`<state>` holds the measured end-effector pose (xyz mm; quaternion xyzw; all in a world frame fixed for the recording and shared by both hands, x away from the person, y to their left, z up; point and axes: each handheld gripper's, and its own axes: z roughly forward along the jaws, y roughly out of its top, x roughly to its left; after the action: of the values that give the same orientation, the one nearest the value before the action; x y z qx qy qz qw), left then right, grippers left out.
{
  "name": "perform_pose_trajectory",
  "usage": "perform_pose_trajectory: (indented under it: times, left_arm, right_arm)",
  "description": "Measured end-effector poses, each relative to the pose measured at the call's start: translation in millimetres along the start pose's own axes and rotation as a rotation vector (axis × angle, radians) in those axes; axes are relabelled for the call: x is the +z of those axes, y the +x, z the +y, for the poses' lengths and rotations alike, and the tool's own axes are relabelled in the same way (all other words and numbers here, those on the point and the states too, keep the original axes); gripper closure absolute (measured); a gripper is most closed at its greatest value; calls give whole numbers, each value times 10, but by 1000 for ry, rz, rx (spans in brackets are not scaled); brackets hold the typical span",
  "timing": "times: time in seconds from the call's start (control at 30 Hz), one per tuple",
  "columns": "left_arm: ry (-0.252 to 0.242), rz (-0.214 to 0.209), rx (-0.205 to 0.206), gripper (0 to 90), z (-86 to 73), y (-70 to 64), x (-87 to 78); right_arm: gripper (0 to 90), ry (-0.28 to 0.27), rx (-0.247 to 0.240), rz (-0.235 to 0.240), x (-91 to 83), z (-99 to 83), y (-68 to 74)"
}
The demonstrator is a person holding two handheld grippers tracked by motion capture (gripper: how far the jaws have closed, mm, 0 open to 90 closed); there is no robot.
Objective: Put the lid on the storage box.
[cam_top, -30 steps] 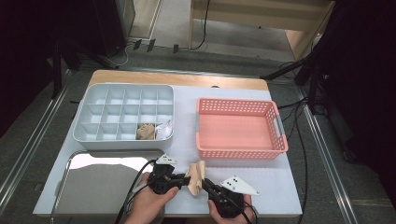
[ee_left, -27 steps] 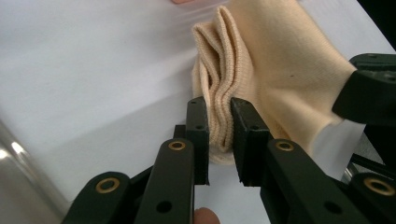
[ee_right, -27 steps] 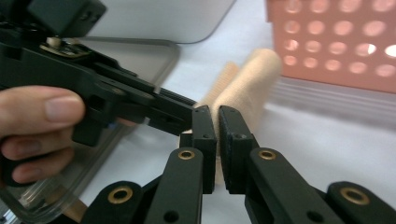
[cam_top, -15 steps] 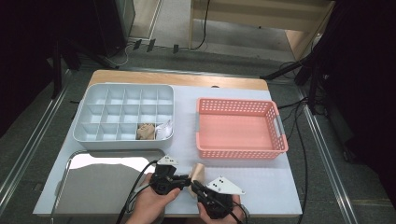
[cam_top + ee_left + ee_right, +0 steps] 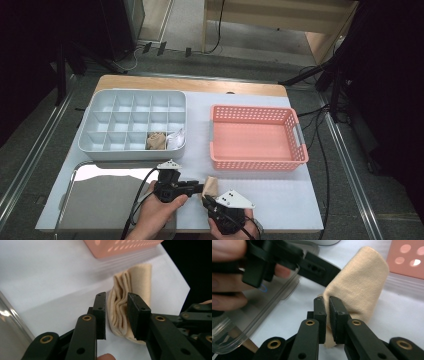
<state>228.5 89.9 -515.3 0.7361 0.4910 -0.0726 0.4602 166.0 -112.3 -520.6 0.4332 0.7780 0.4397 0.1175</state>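
I have both claws on the folded beige cloth (image 5: 210,186) at the desk's (image 5: 280,195) near edge, just in front of the pink basket (image 5: 256,137) — my left claw (image 5: 115,312) clamps its folds from the side, my right claw (image 5: 327,315) pinches its lower end nearly closed.
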Motion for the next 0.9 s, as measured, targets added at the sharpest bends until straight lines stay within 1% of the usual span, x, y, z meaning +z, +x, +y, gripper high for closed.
perform_pose_trajectory:
  times: [0.07,0.13,0.2,0.23,0.27,0.3,0.33,0.37,0.4,0.43,0.47,0.5,0.57,0.6,0.67,0.7,0.77,0.83,0.9]
  left_arm:
    - [-9,-8,8,659,8,-16,-31]
    - [-40,-13,4,601,16,-49,-69]
    - [-83,-29,-17,512,27,-69,-104]
    - [-88,-40,-22,501,32,-78,-103]
    - [-78,-38,-15,490,44,-97,-79]
    - [-57,-27,-2,478,51,-114,-43]
    - [-33,-13,1,474,57,-130,-1]
    - [-20,1,8,486,60,-133,28]
    - [-10,21,10,546,63,-132,63]
    - [0,19,6,614,67,-115,104]
    - [11,9,1,661,66,-93,132]
    - [12,11,1,727,64,-87,139]
    - [12,8,7,770,61,-82,142]
    - [12,12,10,779,62,-84,142]
    - [12,13,7,792,65,-82,140]
    - [12,13,7,793,65,-80,140]
    - [17,13,12,792,60,-77,152]
    - [21,18,15,786,57,-78,158]
    - [28,21,15,760,56,-76,163]
  right_arm:
    - [849,-1,2,-5,11,-2,2]
    - [846,-3,-1,-15,19,-5,10]
    - [840,-7,3,-30,27,-12,34]
    - [838,-11,-4,-39,30,-17,46]
    - [838,-16,-9,-43,33,-21,55]
    - [837,-19,-16,-52,35,-28,72]
    - [837,-19,-21,-57,35,-32,85]
    - [835,-21,-26,-63,36,-34,97]
    - [833,-21,-32,-65,36,-35,102]
    - [825,-20,-36,-64,33,-37,105]
    - [807,-21,-34,-59,25,-38,106]
    - [769,-26,-28,-42,18,-40,99]
    - [751,-31,-15,-9,-9,-42,77]
    - [753,-33,-7,3,-40,-42,64]
    - [808,-53,0,29,-119,-43,41]
    - [833,-69,10,28,-164,-43,33]
    - [869,-93,19,10,-206,-36,29]
    - [871,-80,3,-7,-148,-33,48]
    - [867,-58,-11,-18,-47,-48,70]
